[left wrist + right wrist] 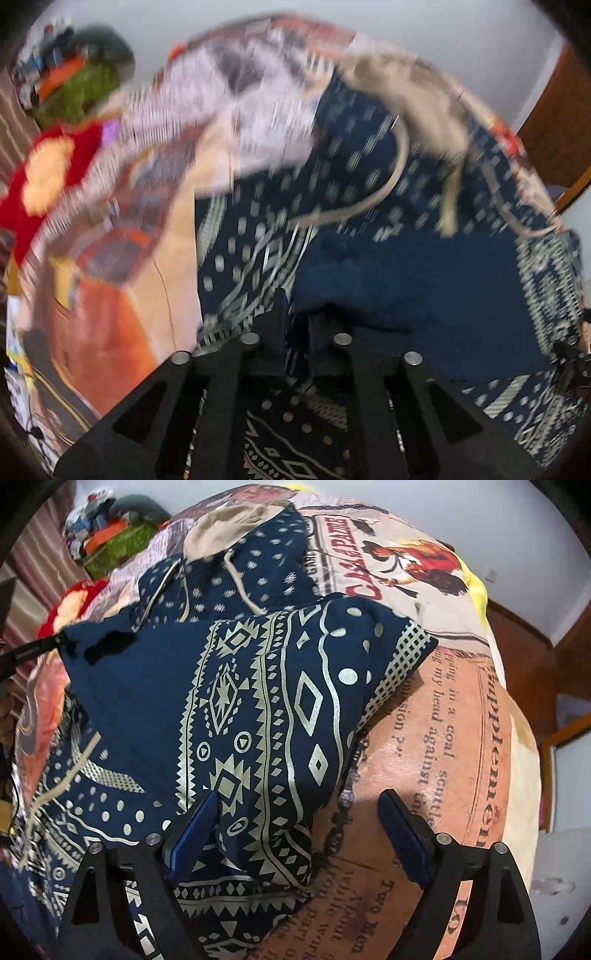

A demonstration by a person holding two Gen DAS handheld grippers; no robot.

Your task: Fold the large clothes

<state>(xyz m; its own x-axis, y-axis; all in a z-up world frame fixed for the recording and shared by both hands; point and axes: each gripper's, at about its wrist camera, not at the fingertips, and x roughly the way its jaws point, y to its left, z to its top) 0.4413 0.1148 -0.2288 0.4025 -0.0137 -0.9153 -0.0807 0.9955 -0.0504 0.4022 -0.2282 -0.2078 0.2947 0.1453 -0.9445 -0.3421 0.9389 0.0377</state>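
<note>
Hoodie point(236, 709) on bedspread point(436, 768), clothes pile point(107, 528) behind at far left.

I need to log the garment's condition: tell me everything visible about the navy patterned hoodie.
The navy hoodie is soft knit printed with cream geometric bands and dots, with a beige-lined hood and beige drawstrings. It lies rumpled, partly folded, on the printed bedspread. The left gripper looks shut on its fabric; the right gripper is open over its hem.

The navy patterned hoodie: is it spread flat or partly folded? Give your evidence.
Partly folded. In the right wrist view a panel of the hoodie lies doubled over its lower layers, its checked hem turned up above the bedspread.
</note>
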